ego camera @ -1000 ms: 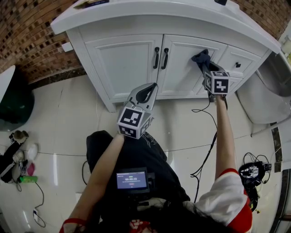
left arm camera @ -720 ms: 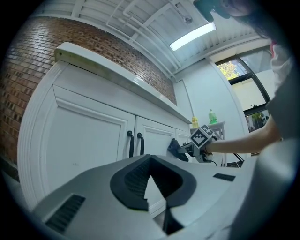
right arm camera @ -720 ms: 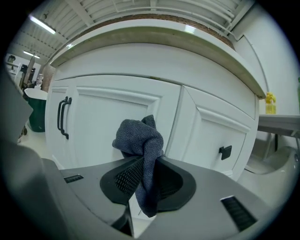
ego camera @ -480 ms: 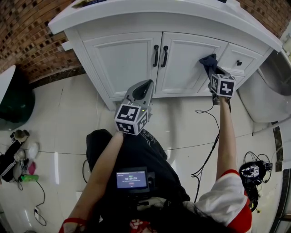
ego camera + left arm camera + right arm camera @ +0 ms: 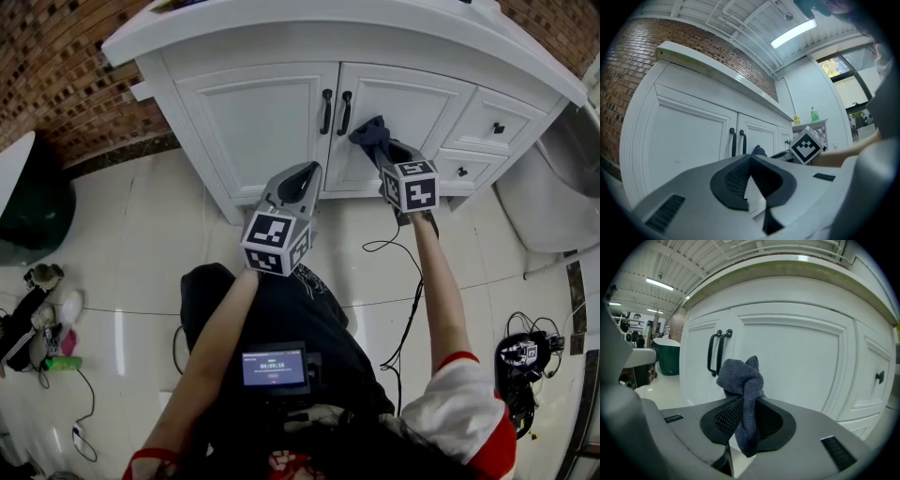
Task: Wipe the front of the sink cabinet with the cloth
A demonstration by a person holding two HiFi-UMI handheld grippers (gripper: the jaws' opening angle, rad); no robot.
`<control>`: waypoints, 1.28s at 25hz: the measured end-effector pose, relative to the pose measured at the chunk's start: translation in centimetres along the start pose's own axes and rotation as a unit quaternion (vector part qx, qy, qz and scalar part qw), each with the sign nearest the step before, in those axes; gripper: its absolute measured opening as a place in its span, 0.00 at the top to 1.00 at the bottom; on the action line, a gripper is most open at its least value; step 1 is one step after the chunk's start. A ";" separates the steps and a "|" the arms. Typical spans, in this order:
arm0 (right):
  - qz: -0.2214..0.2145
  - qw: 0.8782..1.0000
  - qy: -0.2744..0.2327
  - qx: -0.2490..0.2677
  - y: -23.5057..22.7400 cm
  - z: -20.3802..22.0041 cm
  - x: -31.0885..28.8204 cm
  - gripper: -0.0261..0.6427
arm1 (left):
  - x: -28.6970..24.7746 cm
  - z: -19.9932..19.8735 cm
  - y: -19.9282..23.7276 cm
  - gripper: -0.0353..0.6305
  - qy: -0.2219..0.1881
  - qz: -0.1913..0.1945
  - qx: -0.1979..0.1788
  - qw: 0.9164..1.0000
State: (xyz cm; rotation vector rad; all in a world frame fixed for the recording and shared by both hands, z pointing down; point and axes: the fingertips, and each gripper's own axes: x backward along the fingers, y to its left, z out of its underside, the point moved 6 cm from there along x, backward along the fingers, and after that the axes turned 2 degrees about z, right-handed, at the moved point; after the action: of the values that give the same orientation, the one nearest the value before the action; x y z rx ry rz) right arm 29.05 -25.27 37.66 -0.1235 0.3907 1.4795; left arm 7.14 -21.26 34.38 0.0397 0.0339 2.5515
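On the shiny floor (image 5: 141, 244) stands the big white sink cabinet (image 5: 253, 122). The left gripper (image 5: 302, 180) hangs low in front of it, jaws pressed together on nothing. The right gripper (image 5: 386, 155) pinches the dark blue cloth (image 5: 368, 134) (all bunched up) at the right-hand door, just beside the two black handles (image 5: 336, 112).

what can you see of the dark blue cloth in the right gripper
The dark blue woven cloth is bunched into a knot-like wad, clamped between the shut jaws of the right gripper. The wad sticks out past the jaw tips and a tail hangs down between them. In the head view it appears to rest against the white cabinet door, just right of the black handles.
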 end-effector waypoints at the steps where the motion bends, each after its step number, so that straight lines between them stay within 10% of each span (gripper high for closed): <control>1: -0.008 1.000 -0.002 0.001 0.9 -0.2 -0.4 0.84 | 0.0 0.0 0.1 0.89 0.000 -0.001 0.000 1.000; 12: -0.007 1.000 0.011 -0.002 1.7 0.2 -2.3 0.84 | 0.1 0.1 0.3 0.89 0.002 -0.003 -0.003 1.000; 32: 0.144 0.986 0.068 -0.046 -13.6 5.7 3.0 0.84 | -0.5 0.7 0.5 0.89 0.015 -0.013 0.006 1.000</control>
State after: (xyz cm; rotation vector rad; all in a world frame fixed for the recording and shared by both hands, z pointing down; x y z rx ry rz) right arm 43.58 -21.99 39.83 -0.2502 0.4651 1.7811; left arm 7.31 -21.94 35.10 0.0067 0.0617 2.5250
